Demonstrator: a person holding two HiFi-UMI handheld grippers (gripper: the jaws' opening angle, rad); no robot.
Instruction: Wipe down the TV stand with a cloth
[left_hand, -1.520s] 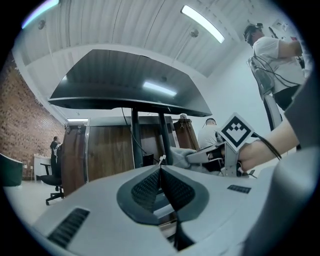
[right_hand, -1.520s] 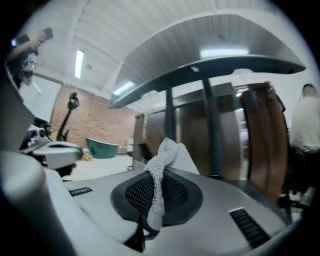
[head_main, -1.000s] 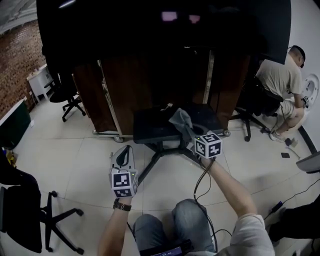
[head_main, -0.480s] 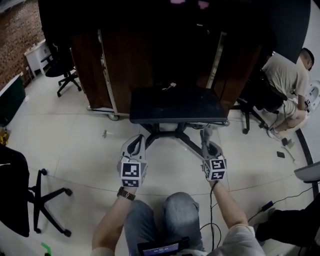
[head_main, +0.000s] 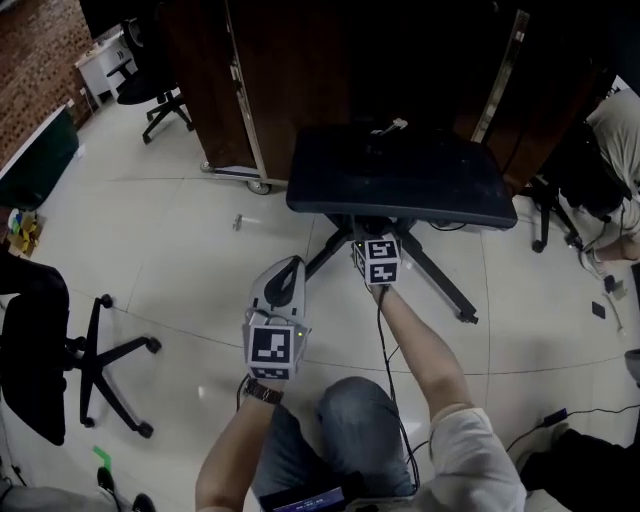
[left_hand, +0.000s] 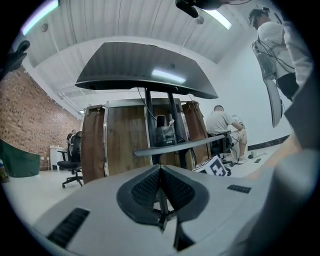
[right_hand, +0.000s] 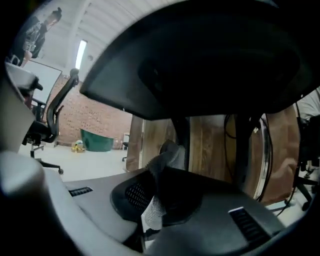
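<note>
Cloth (right_hand: 161, 162) pinched in jaws of right gripper (right_hand: 156, 176) under TV stand (head_main: 400, 175); left gripper (left_hand: 160, 172) jaws pressed together, empty

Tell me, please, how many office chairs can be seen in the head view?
3. The left chair stands at the frame's left edge, the top-left chair near the upper corner, and the right chair near the right edge. More may be hidden outside the frame.

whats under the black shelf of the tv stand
The right gripper, shut on a cloth, and the stand's splayed legs. In the head view the shelf covers the jaws and cloth.
</note>
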